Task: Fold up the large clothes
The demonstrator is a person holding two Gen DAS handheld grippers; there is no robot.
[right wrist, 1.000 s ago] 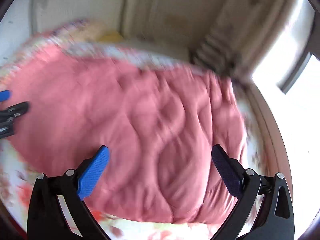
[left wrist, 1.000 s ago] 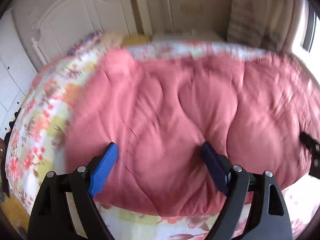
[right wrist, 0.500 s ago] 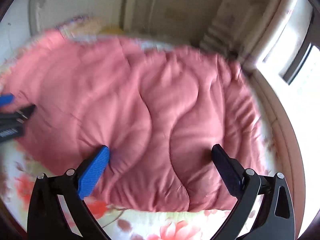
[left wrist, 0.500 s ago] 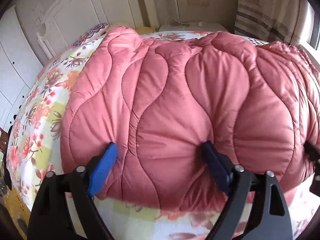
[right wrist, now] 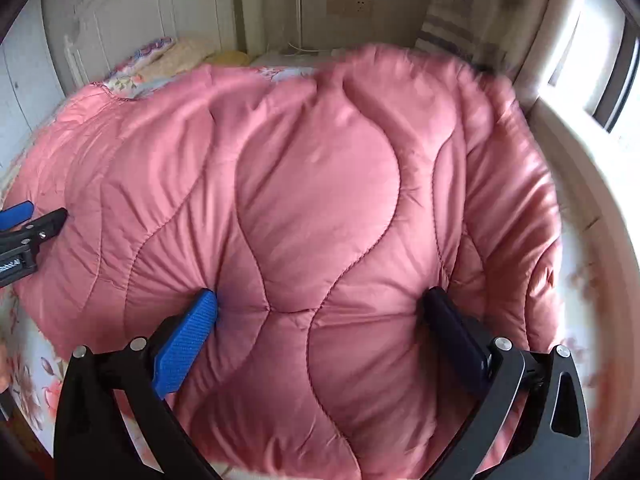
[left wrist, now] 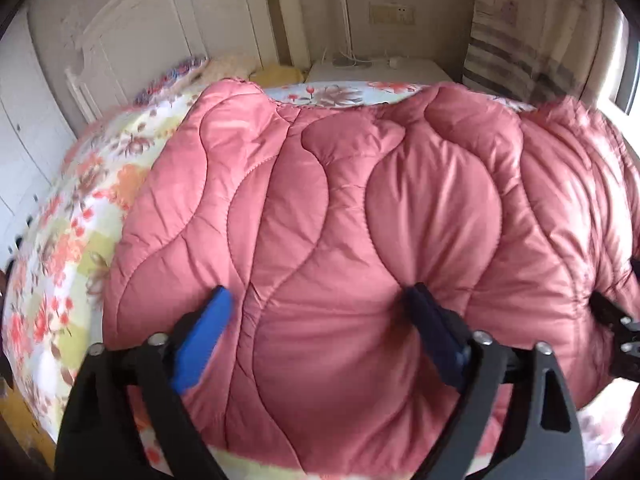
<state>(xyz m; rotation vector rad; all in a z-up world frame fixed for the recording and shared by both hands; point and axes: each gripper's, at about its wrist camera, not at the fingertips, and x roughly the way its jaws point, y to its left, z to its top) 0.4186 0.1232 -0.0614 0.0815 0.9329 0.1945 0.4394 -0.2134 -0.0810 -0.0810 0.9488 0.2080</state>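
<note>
A large pink quilted padded garment (left wrist: 360, 220) lies spread over the bed and fills most of both views (right wrist: 320, 200). My left gripper (left wrist: 318, 298) is open, and its blue fingertips (left wrist: 218, 308) dent the fabric near the garment's front left part. My right gripper (right wrist: 319, 299) is open too, fingertips (right wrist: 204, 308) pressed into the padding nearer the right side. Each gripper has a bulge of fabric between its spread fingers. The right gripper's tip (left wrist: 612, 316) shows at the left view's right edge. The left gripper (right wrist: 32, 232) shows at the right view's left edge.
The bed has a floral sheet (left wrist: 80, 216) and a white headboard (left wrist: 132, 40) with pillows (left wrist: 240, 68) at the far end. A white bedside cabinet (left wrist: 372, 70) stands behind. A striped curtain (left wrist: 520, 52) and a window (right wrist: 616, 64) are on the right.
Both grippers have come closer and lower onto the garment, and their fingertips now sink into the padding. The earlier motion blur has mostly gone.
</note>
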